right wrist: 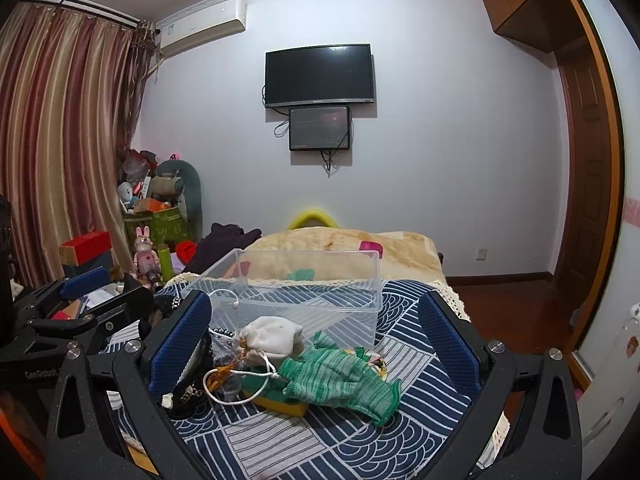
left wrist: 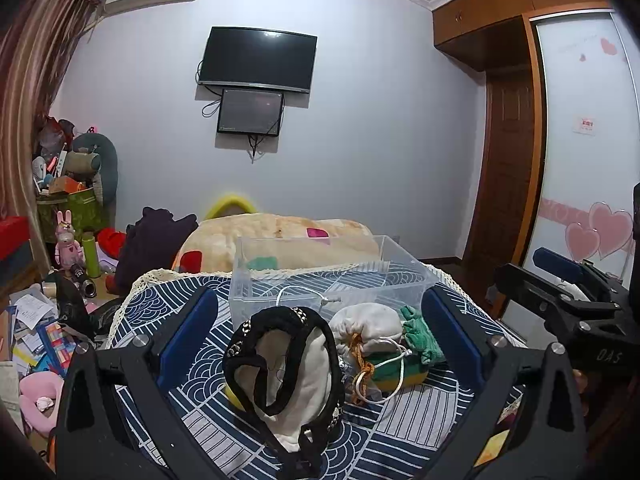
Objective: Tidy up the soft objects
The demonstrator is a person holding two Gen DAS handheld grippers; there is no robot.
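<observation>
- Spreading wide, your left gripper (left wrist: 316, 332) has its blue-padded fingers (left wrist: 188, 336) parted either side of the pile, gripping nothing.
- Your right gripper (right wrist: 316, 344) is just as wide apart, its textured blue fingers (right wrist: 180, 340) bare of any load.
- Between your left fingers sits a cream fabric pouch (left wrist: 296, 380) looped with a black band (left wrist: 280, 360) studded with small metallic links.
- Behind it lies a rounded white drawstring bag (right wrist: 272, 338), soft and wrinkled, its white cord (right wrist: 240, 384) curling forward beside an orange braided tassel (right wrist: 224, 372).
- A green knitted glove (right wrist: 344, 376) sprawls flat, its ribbed cuff toward you, draped over a yellow-and-green sponge (right wrist: 280, 400).
- All of these rest on a counter under a navy cloth (right wrist: 320, 440) printed with white wave arcs and stripes, edged in cream lace.
- A clear, rigid plastic bin (right wrist: 296, 292), rectangular, stands just behind the pile.
</observation>
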